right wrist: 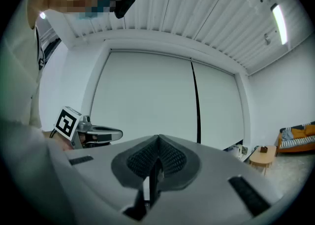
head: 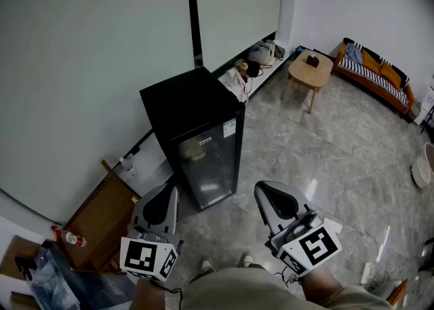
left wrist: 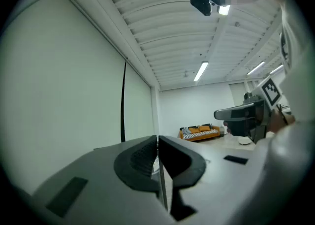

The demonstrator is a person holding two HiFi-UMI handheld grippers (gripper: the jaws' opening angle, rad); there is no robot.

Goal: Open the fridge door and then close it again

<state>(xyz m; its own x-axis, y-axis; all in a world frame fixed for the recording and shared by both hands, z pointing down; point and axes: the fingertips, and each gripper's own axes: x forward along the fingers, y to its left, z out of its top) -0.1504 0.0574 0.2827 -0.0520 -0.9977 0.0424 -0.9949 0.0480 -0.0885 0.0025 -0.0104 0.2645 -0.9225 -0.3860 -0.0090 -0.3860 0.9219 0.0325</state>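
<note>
Head view: fridge (head: 196, 108) mid-frame, door (head: 209, 161) shut, well apart from both grippers.
Left gripper (head: 165, 192) and right gripper (head: 268, 192) are closed and empty; I'd step closer first, then spread one to hook the door's edge.

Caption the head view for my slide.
Left gripper and right gripper, both shut, face the closed black fridge.

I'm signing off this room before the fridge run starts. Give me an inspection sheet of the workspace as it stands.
Surface: grey tiled floor, glossy.
Job's things: black fridge, upright by the wall; its glass door closed.
Clutter: wooden board and bottle left of the fridge; bags along the wall.
Grippers: left gripper and right gripper shut, empty, short of the fridge.
Cables: thin cable, it seems, on the floor at right.
Surroundings: wooden table, orange sofa.
</note>
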